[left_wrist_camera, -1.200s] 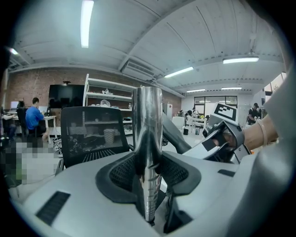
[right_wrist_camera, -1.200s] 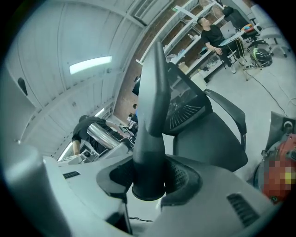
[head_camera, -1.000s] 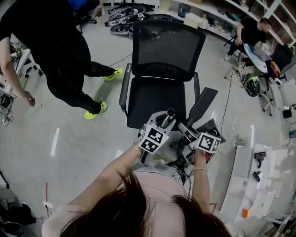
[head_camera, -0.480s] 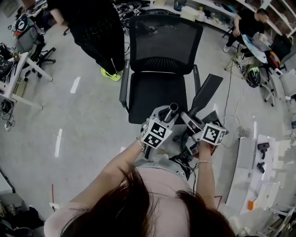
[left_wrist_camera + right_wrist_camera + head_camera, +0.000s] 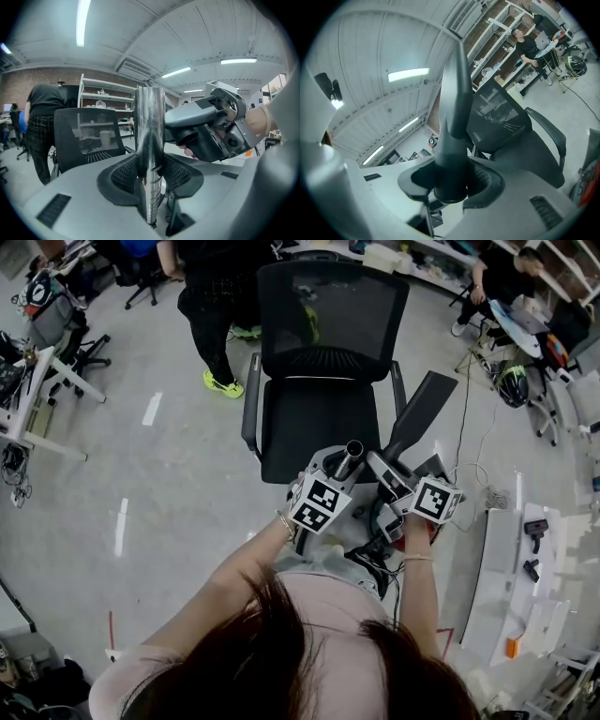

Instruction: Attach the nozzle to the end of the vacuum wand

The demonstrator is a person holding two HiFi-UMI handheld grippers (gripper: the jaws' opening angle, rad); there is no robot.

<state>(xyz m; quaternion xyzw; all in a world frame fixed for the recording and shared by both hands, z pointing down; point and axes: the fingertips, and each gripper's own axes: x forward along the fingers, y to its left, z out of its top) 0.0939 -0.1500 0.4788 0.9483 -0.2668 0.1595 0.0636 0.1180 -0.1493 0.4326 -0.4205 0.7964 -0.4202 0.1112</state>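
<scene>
Holding one wand (image 5: 349, 458), one nozzle (image 5: 419, 418), two hand-held grippers (image 5: 335, 474) (image 5: 384, 470)

No readable text or labels anywhere.

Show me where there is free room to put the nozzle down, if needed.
The black chair seat, between its armrests, is bare. The grey floor left of the chair, toward the white tape marks, is also open. Right of the chair it is crowded: cables, a helmet and a white table.

one wand (image 5: 352, 454), one nozzle (image 5: 424, 407), two tongs (image 5: 336, 471) (image 5: 391, 466), one chair (image 5: 328, 329)
</scene>
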